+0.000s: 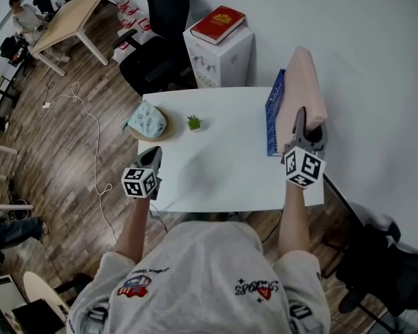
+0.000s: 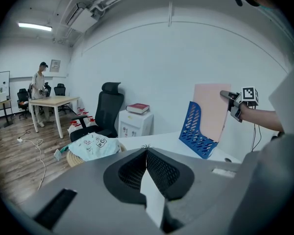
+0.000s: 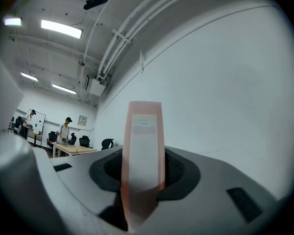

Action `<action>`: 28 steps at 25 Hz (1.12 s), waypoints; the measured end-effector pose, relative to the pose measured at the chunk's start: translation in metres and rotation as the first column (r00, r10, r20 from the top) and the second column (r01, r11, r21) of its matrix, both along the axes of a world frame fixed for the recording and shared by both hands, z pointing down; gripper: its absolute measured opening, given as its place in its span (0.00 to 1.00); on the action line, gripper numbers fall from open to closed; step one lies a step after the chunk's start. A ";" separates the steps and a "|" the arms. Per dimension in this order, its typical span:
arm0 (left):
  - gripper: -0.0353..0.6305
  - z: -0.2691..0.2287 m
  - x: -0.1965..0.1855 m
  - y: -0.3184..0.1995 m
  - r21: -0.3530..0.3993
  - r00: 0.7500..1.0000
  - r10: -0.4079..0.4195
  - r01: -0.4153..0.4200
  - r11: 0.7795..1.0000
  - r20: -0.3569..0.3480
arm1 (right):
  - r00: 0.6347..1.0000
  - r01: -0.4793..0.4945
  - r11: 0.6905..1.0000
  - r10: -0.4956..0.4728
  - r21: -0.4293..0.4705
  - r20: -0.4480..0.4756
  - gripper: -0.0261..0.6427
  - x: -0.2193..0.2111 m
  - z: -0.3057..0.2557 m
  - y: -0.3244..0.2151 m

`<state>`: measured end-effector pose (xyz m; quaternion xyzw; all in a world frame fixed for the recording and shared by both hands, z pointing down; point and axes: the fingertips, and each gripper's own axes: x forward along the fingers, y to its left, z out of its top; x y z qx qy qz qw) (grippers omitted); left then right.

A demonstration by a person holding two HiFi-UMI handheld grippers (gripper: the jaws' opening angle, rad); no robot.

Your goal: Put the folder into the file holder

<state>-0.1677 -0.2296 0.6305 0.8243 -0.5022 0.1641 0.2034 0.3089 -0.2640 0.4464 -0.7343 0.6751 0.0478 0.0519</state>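
A blue perforated file holder (image 1: 274, 113) stands at the right side of the white table (image 1: 223, 165). My right gripper (image 1: 303, 141) is shut on a pink folder (image 1: 303, 89), gripping its near edge and holding it upright over the holder. In the left gripper view the folder (image 2: 211, 110) dips behind the side wall of the holder (image 2: 196, 131), and the right gripper (image 2: 228, 98) grips its upper right edge. Whether it rests on the base is hidden. The right gripper view shows the folder's labelled spine (image 3: 144, 146) standing between the jaws. My left gripper (image 1: 150, 165) hovers at the table's front left, shut and holding nothing.
A small green plant (image 1: 194, 122) and a woven basket with a pale blue cloth (image 1: 146, 120) sit at the table's back left. Behind the table are a white cabinet with a red book (image 1: 221, 25) and a black office chair (image 1: 160, 40). A white wall lies on the right.
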 end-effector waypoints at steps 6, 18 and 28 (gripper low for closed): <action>0.06 0.002 -0.008 0.003 -0.007 1.000 -0.022 0.022 1.000 0.004 | 1.000 -0.004 1.000 0.004 0.019 -0.009 0.27 -0.004 0.004 -0.003; 0.06 0.008 -0.003 0.000 -0.015 1.000 -0.022 0.021 1.000 -0.018 | 0.999 0.045 0.999 -0.046 -0.011 -0.012 0.29 -0.016 0.005 -0.006; 0.06 0.010 0.001 0.001 -0.015 0.999 -0.013 0.013 1.000 -0.046 | 0.998 0.066 0.997 -0.066 -0.050 0.008 0.31 -0.017 0.006 0.007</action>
